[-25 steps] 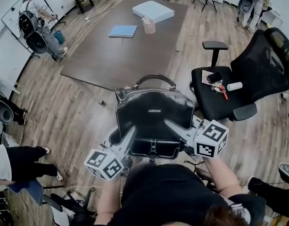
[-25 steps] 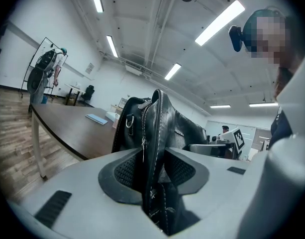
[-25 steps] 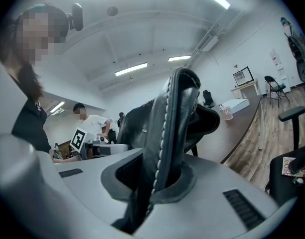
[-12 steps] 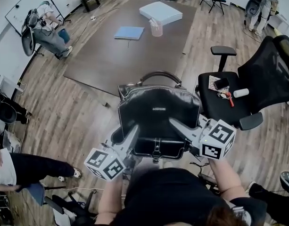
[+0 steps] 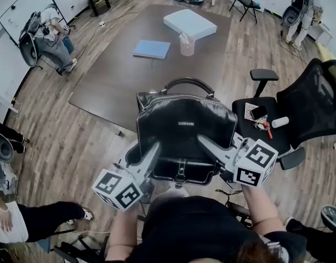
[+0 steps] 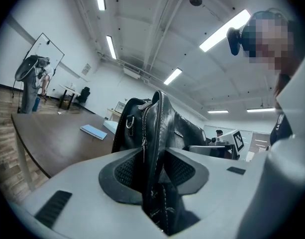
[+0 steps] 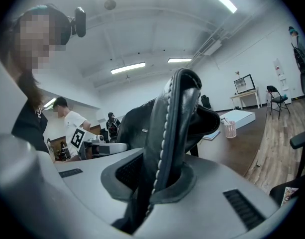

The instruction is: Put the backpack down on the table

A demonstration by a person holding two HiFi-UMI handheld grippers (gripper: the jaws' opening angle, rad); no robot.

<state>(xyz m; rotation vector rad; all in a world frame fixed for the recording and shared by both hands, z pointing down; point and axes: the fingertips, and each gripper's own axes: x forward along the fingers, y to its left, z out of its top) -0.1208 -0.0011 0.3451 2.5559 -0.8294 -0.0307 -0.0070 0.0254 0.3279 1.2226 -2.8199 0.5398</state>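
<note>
A black leather backpack [image 5: 181, 133] with a top handle hangs in the air between my two grippers, at the near edge of the brown table [image 5: 118, 75]. My left gripper [image 5: 152, 151] is shut on the bag's left side, whose zipper edge [image 6: 151, 148] is pinched between its pads. My right gripper [image 5: 205, 143] is shut on the bag's right side, clamping a stitched leather edge [image 7: 164, 148]. The bag's handle end points toward the table.
On the table lie a blue notebook [image 5: 152, 49], a white box [image 5: 189, 23] and a pink cup [image 5: 186, 44]. A black office chair [image 5: 291, 111] with small items on its seat stands at right. People sit or stand at the room's edges.
Both grippers have carried the backpack forward toward the table; its handle now reaches the table's near edge. The grips are unchanged.
</note>
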